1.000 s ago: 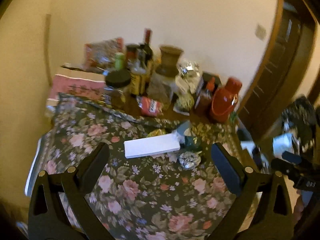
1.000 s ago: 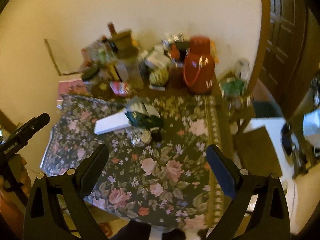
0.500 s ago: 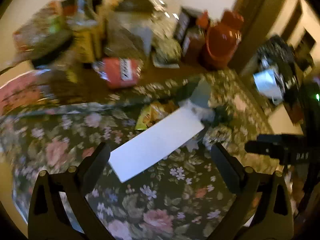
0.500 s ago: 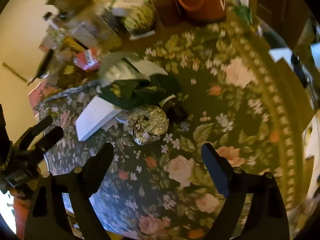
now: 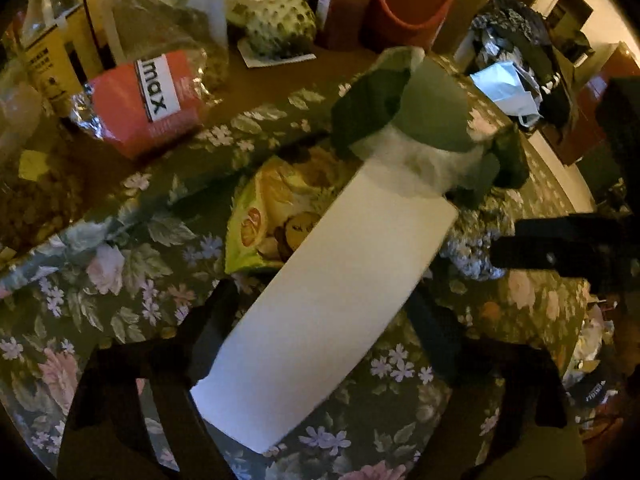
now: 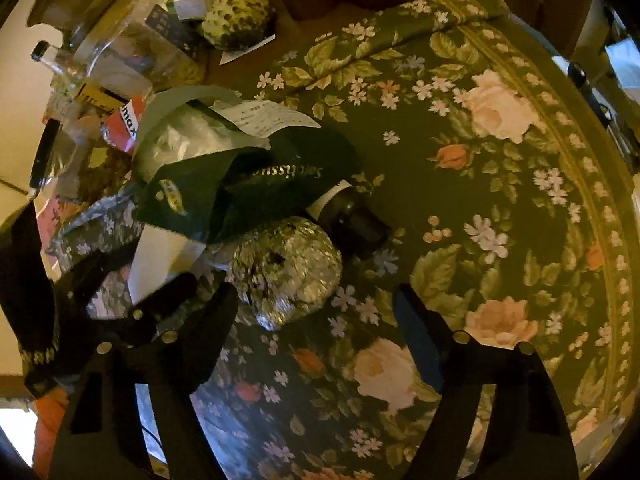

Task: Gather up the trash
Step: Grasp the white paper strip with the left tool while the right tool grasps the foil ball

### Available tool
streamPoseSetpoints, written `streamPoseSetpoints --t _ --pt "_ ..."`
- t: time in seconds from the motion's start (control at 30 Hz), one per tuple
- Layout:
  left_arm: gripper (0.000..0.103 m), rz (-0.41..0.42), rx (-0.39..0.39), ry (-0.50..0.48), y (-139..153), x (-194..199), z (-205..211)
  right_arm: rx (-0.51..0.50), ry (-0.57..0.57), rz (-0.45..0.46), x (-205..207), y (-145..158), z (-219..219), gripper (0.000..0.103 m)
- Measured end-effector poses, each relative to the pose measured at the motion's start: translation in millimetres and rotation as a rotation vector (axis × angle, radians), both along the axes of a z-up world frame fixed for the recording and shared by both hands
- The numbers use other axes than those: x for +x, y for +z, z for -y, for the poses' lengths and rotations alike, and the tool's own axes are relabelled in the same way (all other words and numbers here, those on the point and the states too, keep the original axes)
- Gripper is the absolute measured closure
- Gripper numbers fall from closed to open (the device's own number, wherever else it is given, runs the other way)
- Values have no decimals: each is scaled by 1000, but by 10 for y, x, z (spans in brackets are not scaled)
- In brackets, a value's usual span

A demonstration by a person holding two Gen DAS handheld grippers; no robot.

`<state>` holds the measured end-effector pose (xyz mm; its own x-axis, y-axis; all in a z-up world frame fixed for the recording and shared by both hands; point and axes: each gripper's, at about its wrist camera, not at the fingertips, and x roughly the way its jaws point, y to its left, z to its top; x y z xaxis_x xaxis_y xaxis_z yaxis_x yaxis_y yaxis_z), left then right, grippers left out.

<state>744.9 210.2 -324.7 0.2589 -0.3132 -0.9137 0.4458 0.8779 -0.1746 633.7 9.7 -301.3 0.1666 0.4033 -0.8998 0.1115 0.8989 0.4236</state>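
Note:
A long white paper box [image 5: 328, 308] lies on the floral tablecloth [image 5: 120, 248], between the fingers of my open left gripper [image 5: 324, 316], which straddles its near half. A yellow snack wrapper [image 5: 264, 216] lies under its far side and a dark green bag with tissue [image 5: 416, 120] at its far end. My right gripper [image 6: 316, 312] is open just in front of a crumpled foil ball [image 6: 288, 272], its left finger [image 6: 212, 320] beside the ball. The green bag [image 6: 248, 188] and a dark bottle [image 6: 352, 216] lie behind the ball.
Jars, bottles, a red snack packet [image 5: 148, 104], a custard apple [image 5: 280, 24] and a red jug [image 5: 408, 0] crowd the back of the table. The right gripper shows in the left wrist view [image 5: 560, 252]. Open tablecloth [image 6: 500, 160] spreads to the right.
Both grippers have dropped much closer to the table. The left one now straddles the white box; the right one has closed in on the foil ball.

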Motion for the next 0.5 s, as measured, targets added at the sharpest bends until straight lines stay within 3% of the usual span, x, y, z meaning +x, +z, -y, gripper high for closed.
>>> streamPoseSetpoints --t 0.3,0.5 --pt "40 -44 -53 -2 10 -281 -105 -31 77 24 98 -33 -214 63" --pt "45 -53 -45 64 28 -283 -13 -58 116 47 39 2 -258 66"
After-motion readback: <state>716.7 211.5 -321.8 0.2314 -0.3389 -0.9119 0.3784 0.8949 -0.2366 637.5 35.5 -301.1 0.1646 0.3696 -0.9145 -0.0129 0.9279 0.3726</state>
